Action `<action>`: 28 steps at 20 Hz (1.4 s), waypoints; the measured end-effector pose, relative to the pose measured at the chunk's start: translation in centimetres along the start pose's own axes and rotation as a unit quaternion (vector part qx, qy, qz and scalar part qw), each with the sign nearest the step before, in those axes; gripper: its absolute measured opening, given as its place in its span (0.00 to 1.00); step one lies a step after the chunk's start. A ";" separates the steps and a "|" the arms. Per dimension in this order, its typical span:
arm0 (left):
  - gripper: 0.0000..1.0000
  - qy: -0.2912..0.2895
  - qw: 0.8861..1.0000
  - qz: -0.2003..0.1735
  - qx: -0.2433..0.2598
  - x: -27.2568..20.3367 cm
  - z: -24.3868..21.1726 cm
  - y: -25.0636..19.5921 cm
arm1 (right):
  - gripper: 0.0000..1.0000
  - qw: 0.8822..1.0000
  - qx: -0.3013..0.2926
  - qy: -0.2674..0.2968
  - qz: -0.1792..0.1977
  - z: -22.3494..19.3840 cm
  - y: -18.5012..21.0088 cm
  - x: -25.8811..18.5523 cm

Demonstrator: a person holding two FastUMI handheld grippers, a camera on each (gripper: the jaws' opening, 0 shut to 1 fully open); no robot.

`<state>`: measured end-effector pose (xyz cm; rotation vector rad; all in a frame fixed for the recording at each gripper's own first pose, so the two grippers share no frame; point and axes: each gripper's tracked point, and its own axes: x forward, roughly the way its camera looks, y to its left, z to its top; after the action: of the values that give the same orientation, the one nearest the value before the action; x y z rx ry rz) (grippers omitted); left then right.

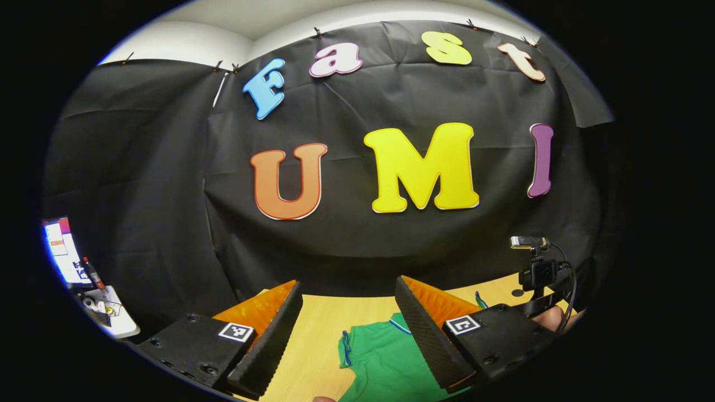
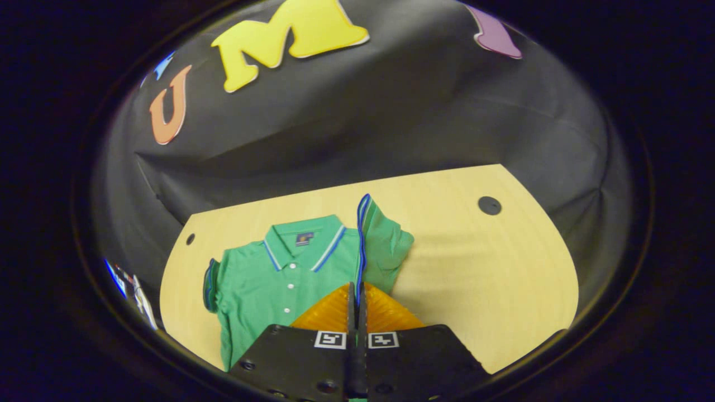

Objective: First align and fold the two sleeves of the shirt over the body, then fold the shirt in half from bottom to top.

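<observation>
- Right gripper view first: our right gripper has its fingers pressed together on the blue-trimmed edge of the shirt's sleeve, and we've got that sleeve lifted off the counter.
- Just beyond, the green polo shirt lies flat and face up on the counter, collar toward the black wall, buttons running down the middle.
- Its long axis runs from us toward the wall, hem nearest us, under the gripper.
- We read this as the first sleeve fold in hand; next we'd carry the sleeve across over the body and let go.
- The other sleeve lies out flat at the far side, not yet folded.
- Left gripper view: our left gripper hangs above the shirt, fingers wide apart, holding nothing.
</observation>
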<state>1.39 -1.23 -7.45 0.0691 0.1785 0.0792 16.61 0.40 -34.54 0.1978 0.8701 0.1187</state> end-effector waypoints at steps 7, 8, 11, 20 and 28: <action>1.00 0.010 0.999 0.045 -0.010 -2.0 -0.3 4.2 | 0.00 0.998 -0.039 0.034 0.038 -2.6 7.8 2.5; 1.00 0.011 0.999 0.049 -0.010 -2.1 -0.5 4.7 | 0.00 0.997 -0.037 0.036 0.053 -2.7 9.0 2.1; 1.00 0.011 0.999 0.052 -0.012 -1.9 -0.4 5.3 | 0.49 0.997 -0.037 0.015 0.070 -2.2 10.4 1.0; 1.00 0.037 0.999 -0.009 -0.020 0.5 -2.5 4.8 | 0.96 0.987 -0.110 -0.105 0.040 1.7 9.1 -9.8; 1.00 0.126 0.989 -0.066 -0.030 5.7 -10.3 1.9 | 0.93 0.968 -0.162 -0.190 -0.002 3.4 6.8 -20.2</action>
<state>4.98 1.73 -18.45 -0.0141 0.4321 -0.0401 6.15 2.95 -15.82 -0.0886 0.4583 0.2093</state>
